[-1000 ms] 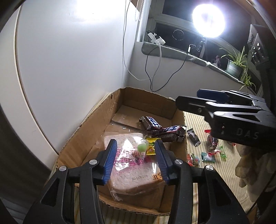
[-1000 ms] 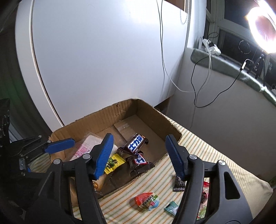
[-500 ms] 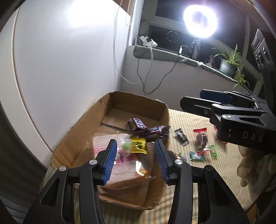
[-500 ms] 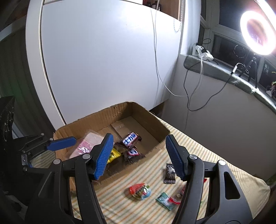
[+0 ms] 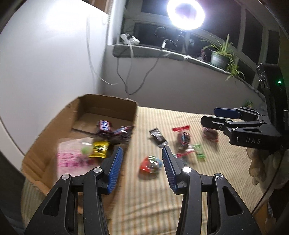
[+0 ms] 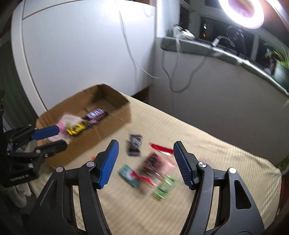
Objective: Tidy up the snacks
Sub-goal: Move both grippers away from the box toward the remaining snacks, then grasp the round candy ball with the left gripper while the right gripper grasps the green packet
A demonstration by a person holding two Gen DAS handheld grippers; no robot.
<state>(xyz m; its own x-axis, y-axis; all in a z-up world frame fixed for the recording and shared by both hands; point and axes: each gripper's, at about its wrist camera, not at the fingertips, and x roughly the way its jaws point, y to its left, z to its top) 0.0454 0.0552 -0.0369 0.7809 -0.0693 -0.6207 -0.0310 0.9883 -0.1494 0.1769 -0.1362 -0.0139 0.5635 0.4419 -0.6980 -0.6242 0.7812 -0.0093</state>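
**A:** ok so where's everything sitting? both shots are pretty smeared

**B:** yeah, blurry; still readable though. The cardboard box (image 5: 108,103) sits on the striped cloth (image 5: 162,198) at the left, up against the white panel (image 5: 45,63); inside it there's a clear bag with pink print (image 5: 70,157), a yellow packet (image 5: 99,149) lying on top of that bag, and a couple of dark chocolate bars (image 5: 104,125) toward the far end

**A:** and the loose stuff?

**B:** scattered on the cloth just right of the box; a black sachet (image 5: 158,137), a red round-ish snack (image 5: 150,164) nearest the left gripper, a dark wrapped candy (image 5: 183,140), a green packet (image 5: 199,153), a red-edged wrapper (image 5: 181,128), plus a dark red pack (image 5: 210,134) further right (can't read any labels, too fuzzy)

**A:** grippers?

**B:** left gripper (image 5: 142,168) has its jaws spread wide with nothing between them; it hangs over the cloth at the box's near corner, the red snack showing in the gap. Right gripper (image 6: 145,164) is likewise wide apart and empty, hovering above the loose pile; the dark candy (image 6: 152,162) and a teal packet (image 6: 129,174) sit in its gap. Neither one touches a snack

**A:** background?

**B:** ring light (image 5: 186,14) blazing over the windowsill; potted plant (image 5: 219,57) on the sill; cables (image 5: 126,72) dangling down the wall
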